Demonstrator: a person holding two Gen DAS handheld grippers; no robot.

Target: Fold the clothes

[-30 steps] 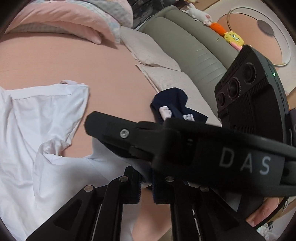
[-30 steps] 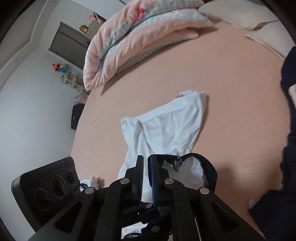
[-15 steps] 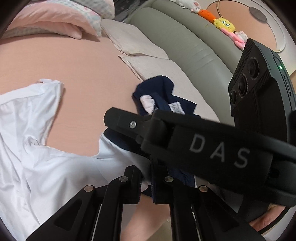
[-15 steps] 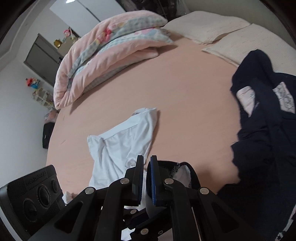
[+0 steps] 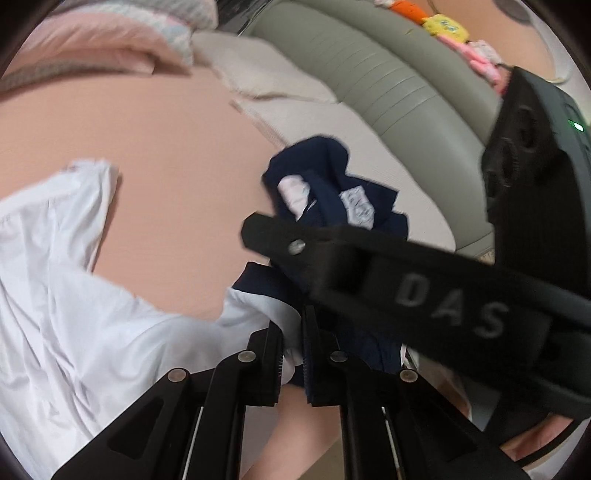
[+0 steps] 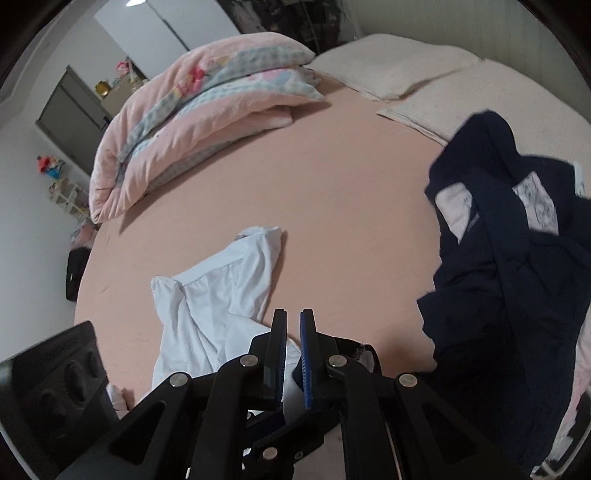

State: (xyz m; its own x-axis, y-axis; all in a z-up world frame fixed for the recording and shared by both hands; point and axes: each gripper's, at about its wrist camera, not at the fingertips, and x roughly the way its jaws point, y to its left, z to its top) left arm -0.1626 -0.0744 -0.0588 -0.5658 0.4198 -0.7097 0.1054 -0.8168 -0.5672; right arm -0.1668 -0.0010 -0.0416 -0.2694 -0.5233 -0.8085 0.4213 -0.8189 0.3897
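A white shirt (image 6: pixel 221 288) with a navy-trimmed edge lies crumpled on the pink bed sheet (image 6: pixel 351 184). My right gripper (image 6: pixel 292 332) is shut on the shirt's near edge, and white cloth shows between the finger bases. In the left wrist view the same white shirt (image 5: pixel 74 295) spreads to the left. My left gripper (image 5: pixel 293 332) is shut on its navy-trimmed edge. The right gripper's black body (image 5: pixel 443 306) crosses that view just above my left fingers. A navy garment (image 6: pixel 498 277) with pale printed patches is heaped to the right, also seen as the navy garment (image 5: pixel 332 192).
A folded pink quilt (image 6: pixel 203 110) lies at the far side of the bed. Cream pillows (image 6: pixel 388 70) sit at the head. A grey-green headboard (image 5: pixel 369 74) carries plush toys (image 5: pixel 447 27). A hand (image 5: pixel 535 443) shows at the lower right.
Both grippers have swung toward the pillow side while still holding the shirt's edge. The navy garment now looms larger and closer in both views. Neither grip has changed.
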